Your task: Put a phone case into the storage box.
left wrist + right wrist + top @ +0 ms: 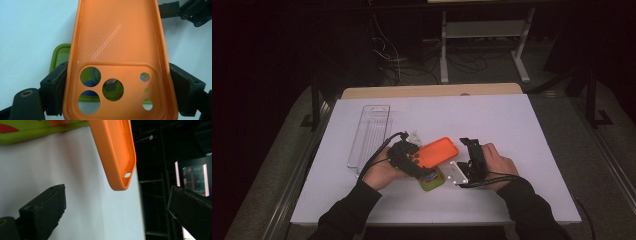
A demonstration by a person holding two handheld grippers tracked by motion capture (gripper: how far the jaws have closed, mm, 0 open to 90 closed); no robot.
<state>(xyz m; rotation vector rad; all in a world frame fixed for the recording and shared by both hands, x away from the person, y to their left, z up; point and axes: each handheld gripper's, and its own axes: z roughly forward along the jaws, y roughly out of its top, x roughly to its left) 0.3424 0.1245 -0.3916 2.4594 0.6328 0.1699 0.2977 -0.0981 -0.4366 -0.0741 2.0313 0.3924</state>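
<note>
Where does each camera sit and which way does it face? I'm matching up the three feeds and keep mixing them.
High view: above the person's side, looking forward and down on the white table; both forearms, left gripper, right gripper.
Left gripper view: along its jaws clamping the orange phone case.
Right gripper view: along its spread jaws toward the case's end.
Shared: all three show the orange case above the green case.
</note>
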